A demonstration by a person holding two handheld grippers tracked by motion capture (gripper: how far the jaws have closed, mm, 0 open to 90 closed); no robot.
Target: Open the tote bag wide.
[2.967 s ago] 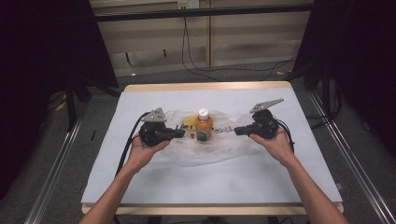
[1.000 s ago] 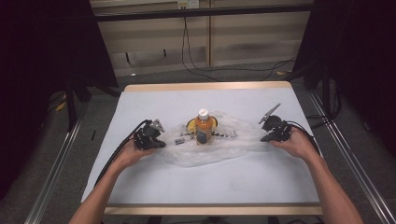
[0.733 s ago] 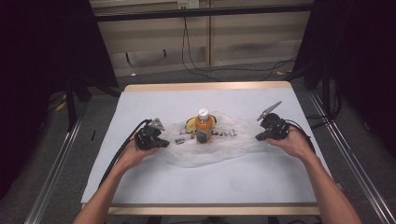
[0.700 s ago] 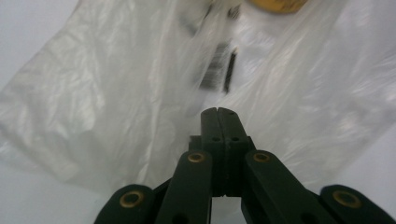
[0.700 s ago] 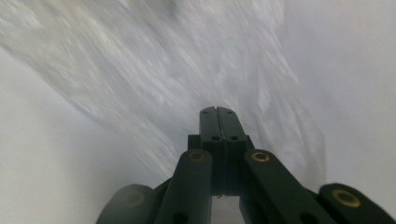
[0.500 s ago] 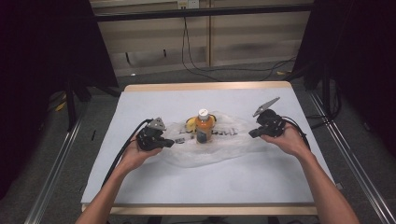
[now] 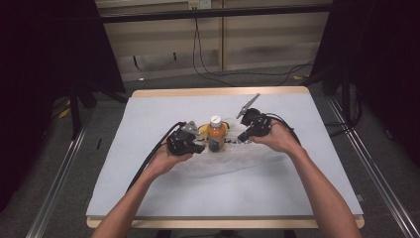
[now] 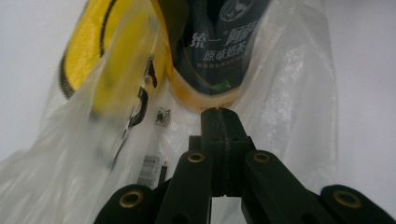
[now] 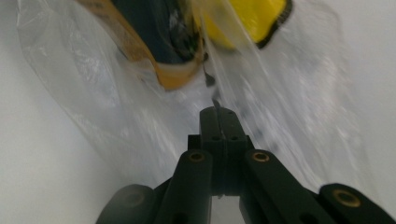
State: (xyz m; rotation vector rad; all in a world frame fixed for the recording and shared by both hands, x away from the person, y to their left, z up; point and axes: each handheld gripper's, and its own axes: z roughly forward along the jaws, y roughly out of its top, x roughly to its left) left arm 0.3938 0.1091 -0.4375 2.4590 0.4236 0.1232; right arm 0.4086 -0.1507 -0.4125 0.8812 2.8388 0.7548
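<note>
In the high view, an upright orange drink bottle with a white cap (image 7: 216, 134) stands mid-desk (image 7: 148, 198) inside a crumpled clear plastic bag (image 7: 233, 159). The left gripper (image 7: 200, 147) sits just left of the bottle, the right gripper (image 7: 242, 138) just right of it.

In the left gripper view, the jaws are clenched on a fold of bag film (image 8: 280, 93) below the bottle's dark label.

In the right gripper view, the jaws likewise pinch film (image 9: 280, 116). Uneven pulling could topple the bottle, tear the thin plastic, or let it slip free.
</note>
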